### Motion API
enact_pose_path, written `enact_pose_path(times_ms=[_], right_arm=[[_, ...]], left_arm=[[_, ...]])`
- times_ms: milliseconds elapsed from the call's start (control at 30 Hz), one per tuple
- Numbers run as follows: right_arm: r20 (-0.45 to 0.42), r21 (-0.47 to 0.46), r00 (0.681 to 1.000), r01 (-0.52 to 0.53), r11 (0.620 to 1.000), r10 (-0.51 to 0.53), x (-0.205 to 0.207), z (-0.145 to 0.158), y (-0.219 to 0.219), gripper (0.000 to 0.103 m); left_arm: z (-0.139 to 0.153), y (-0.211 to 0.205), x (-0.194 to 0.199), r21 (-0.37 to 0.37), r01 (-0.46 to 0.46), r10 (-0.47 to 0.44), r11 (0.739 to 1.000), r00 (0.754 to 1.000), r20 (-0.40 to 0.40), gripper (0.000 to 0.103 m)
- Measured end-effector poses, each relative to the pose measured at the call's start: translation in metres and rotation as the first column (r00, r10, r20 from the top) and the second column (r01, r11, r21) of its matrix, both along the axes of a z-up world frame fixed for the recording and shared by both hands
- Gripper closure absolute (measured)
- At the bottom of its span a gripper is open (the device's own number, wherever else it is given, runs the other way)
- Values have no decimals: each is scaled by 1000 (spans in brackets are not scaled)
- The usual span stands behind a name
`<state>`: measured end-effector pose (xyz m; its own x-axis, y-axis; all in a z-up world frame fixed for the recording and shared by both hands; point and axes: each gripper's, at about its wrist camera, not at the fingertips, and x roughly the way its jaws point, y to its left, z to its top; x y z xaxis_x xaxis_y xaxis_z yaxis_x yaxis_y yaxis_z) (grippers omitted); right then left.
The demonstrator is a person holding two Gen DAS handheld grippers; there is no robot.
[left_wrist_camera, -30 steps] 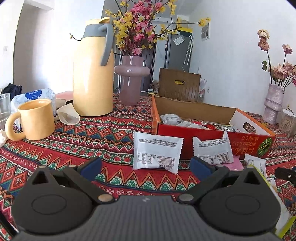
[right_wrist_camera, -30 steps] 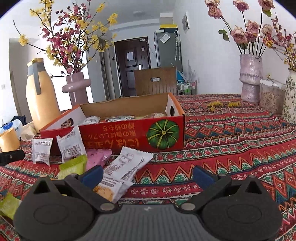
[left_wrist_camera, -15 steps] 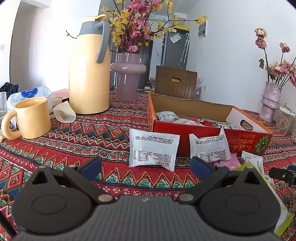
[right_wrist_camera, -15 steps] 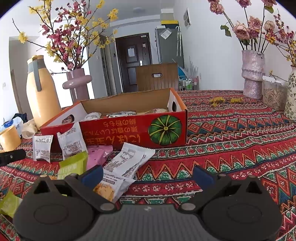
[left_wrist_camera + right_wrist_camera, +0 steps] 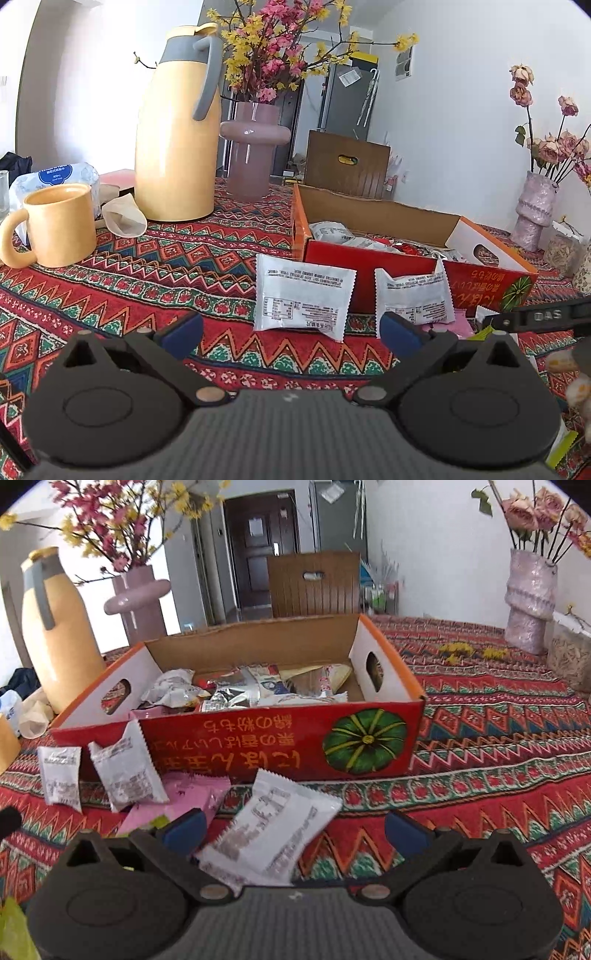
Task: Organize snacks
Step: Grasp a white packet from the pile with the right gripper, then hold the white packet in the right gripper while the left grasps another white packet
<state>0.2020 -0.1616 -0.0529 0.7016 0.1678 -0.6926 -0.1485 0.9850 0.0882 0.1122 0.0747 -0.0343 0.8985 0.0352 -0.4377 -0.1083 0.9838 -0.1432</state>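
Snack box: the red-and-orange cardboard box with a green pumpkin print [image 5: 236, 738] stood open on the patterned red woven tablecloth [image 5: 498, 738], and mixed wrapped snacks lay heaped inside it.
Loose snacks: two white printed foil packets [image 5: 304, 297] [image 5: 413, 295] leaned against the box's red front wall; the right one was touching a pink wrapper [image 5: 184, 797] lying flat beside it.
Nearest packet: another white printed packet [image 5: 273, 827] lay on the cloth just ahead of the right gripper, between its spread fingers but untouched by either pad.
Right gripper: the right gripper [image 5: 293, 827] had its blue-padded fingers wide apart, gripping nothing, low over the cloth in front of the box.
Left gripper: the left gripper [image 5: 291, 332] was likewise spread and empty, aimed at the two leaning packets.
Green wrapper: a yellow-green packet edge [image 5: 14, 930] showed at the lower left of the right view.
Behind, left: a tall yellow thermos jug with a grey handle [image 5: 177, 129], a yellow ceramic mug [image 5: 55, 225] and a mauve glass vase of pink and yellow blossoms [image 5: 255, 147] stood well apart from the box.
Behind, right: a pale pink textured vase of dried roses [image 5: 528, 602] stood near the wall.
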Motion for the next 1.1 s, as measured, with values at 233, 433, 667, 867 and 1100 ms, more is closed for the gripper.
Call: enact_pose_path(times_ms=[233,433,667,867,1100], right_arm=[[-88,-6,995,36,999,-36,15,-9,12,12],[-63,-64,998,25,998,-29,9,-12,18,29],[-44,-72,999,-14,997,11,7,-8,19,63],[25,2,1000,13,1000,-13,3,-4,7,63],[143,78,988,40,996,-51,-17,9,-15,63]], left_arm=[[0,2,-1,-21,11,-11,1000,1000,7,0],[0,4,-3,-33,16,-15,999,1000,15,0],[0,5,-4,-41,15,-14,999,1000,16,0],[0,5,-3,-42,15,-14,999,1000,15,0],[0,5,-3,-42,15,-14,999,1000,15,0]])
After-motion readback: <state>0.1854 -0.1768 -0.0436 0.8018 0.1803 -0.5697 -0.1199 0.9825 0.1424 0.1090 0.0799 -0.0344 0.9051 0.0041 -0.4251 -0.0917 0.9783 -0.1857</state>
